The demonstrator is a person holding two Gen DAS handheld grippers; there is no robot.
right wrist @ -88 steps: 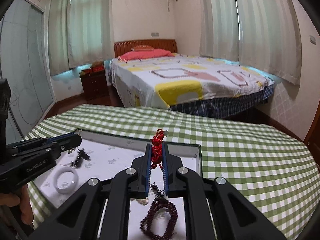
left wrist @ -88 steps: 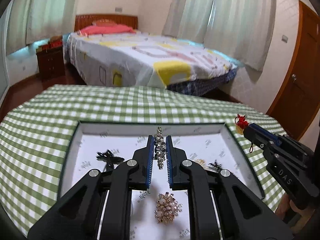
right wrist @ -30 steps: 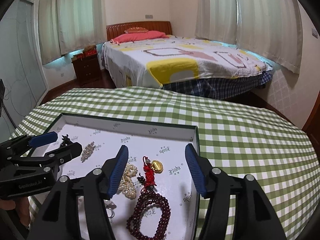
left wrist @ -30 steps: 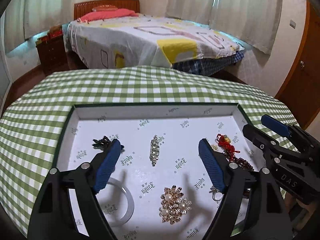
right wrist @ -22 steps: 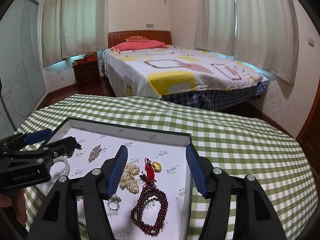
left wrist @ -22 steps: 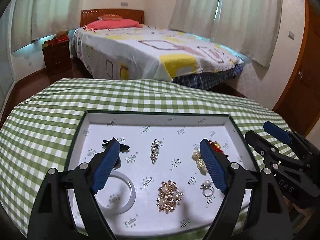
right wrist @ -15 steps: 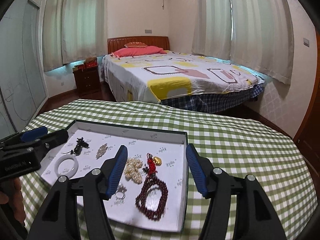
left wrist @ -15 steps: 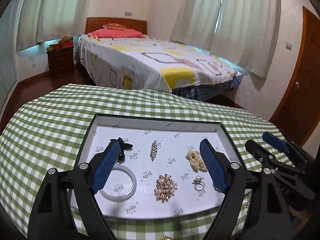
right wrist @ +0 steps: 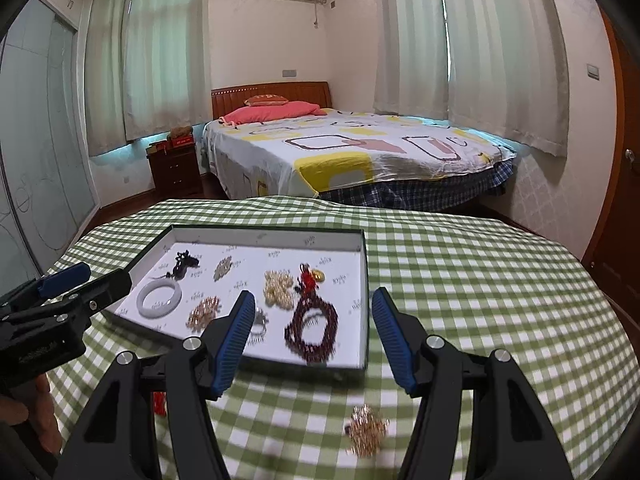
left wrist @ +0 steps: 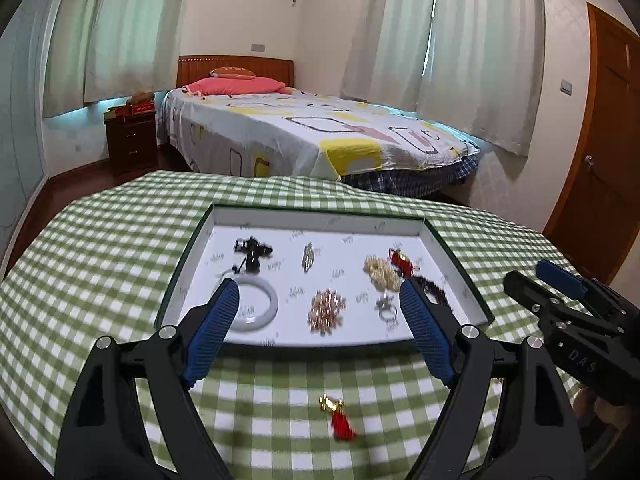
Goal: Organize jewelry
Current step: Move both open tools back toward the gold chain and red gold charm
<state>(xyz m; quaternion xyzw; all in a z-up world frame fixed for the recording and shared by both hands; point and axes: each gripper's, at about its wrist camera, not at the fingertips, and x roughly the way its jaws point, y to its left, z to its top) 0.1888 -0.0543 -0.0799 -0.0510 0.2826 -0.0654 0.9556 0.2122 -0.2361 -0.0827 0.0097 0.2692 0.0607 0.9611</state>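
Observation:
A shallow white tray (left wrist: 320, 216) (right wrist: 268, 234) on the checked cloth holds several pieces: a white bangle (left wrist: 256, 306), a rhinestone bar (left wrist: 308, 256), pearls (right wrist: 278, 288), a red charm (right wrist: 308, 280) and a dark bead bracelet (right wrist: 312, 332). My left gripper (left wrist: 318, 296) hangs open and empty in front of the tray's near edge. My right gripper (right wrist: 313, 298) is also open and empty, near the tray's right end. On the cloth nearer me lie a red-and-gold charm (left wrist: 338, 416) and a gold brooch (right wrist: 366, 430), both blurred.
The green checked table (right wrist: 480, 280) drops off at its rounded far edge. Beyond it stand a bed (left wrist: 320, 136), a dark nightstand (left wrist: 132, 140) and a wooden door (left wrist: 600, 140). Each gripper shows at the side of the other's view, with a hand behind it.
Both grippers, earlier shut on the rhinestone bar and the red charm, stand open and have drawn back from the tray. The loose charm and brooch on the cloth have come into view.

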